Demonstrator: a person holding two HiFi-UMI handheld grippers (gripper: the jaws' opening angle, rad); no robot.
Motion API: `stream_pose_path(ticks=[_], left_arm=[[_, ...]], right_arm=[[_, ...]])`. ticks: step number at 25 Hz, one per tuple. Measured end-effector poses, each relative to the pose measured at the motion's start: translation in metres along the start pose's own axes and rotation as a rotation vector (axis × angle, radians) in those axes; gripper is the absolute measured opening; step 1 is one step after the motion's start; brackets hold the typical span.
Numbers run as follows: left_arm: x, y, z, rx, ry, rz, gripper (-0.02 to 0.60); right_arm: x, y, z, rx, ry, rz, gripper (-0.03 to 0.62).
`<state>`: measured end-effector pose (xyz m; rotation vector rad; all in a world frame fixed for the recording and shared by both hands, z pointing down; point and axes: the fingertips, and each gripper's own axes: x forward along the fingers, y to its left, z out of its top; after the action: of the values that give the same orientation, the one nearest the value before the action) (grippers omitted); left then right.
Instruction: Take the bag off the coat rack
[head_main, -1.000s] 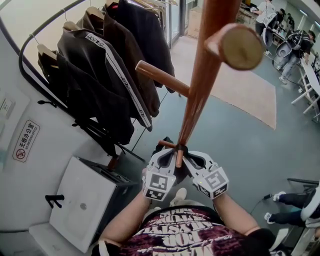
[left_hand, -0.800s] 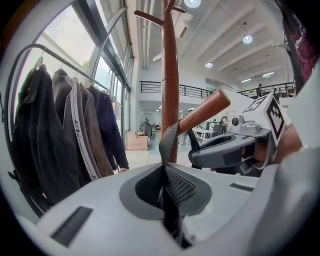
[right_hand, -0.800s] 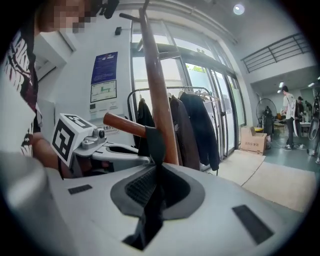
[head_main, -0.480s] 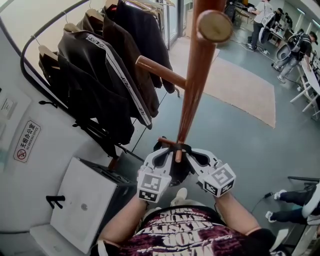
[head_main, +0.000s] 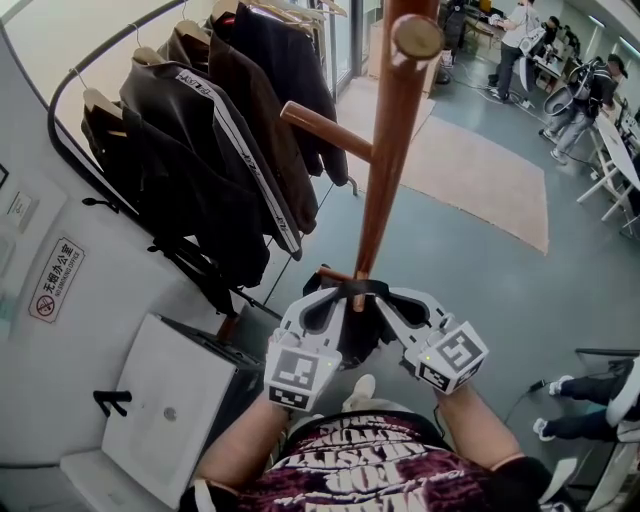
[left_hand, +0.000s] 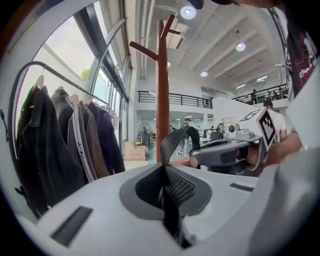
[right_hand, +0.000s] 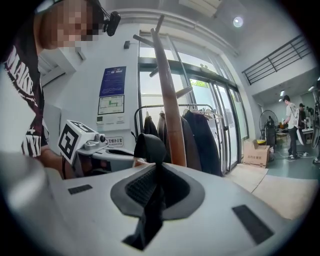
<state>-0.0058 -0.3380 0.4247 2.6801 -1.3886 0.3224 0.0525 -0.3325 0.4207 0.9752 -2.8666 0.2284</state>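
The wooden coat rack (head_main: 385, 170) rises in front of me, with a short low peg (head_main: 353, 300) near my hands. A black bag (head_main: 350, 340) hangs below that peg, its strap (head_main: 362, 288) looped across the peg. My left gripper (head_main: 335, 298) is shut on the strap (left_hand: 172, 142) left of the peg. My right gripper (head_main: 388, 298) has just been closing and pinches the strap (right_hand: 150, 145) on the other side. Each gripper view shows the strap between its own pads and the other gripper opposite (left_hand: 220, 155) (right_hand: 95, 145).
A curved rail with several dark jackets (head_main: 200, 150) stands to the left. Below it, at my lower left, is a white box-like cabinet (head_main: 170, 400). A beige rug (head_main: 480, 170) lies beyond the rack, and people (head_main: 590, 90) stand at the far right.
Both grippers have risen together with the strap, which now arcs higher across the low peg. The right gripper has spread a little to the right.
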Motion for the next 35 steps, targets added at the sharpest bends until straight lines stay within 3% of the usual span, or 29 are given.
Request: stream_pose_path(ticks=[12, 35], left_arm=[[-0.05, -0.014, 0.029, 0.025, -0.057, -0.024, 0.008], [-0.154, -0.079, 0.022, 0.05, -0.075, -0.109, 0.008]], right_arm=[[-0.024, 0.043, 0.029, -0.029, -0.058, -0.019, 0.029], [-0.095, 0.145, 0.027, -0.044, -0.097, -0.096, 0.029]])
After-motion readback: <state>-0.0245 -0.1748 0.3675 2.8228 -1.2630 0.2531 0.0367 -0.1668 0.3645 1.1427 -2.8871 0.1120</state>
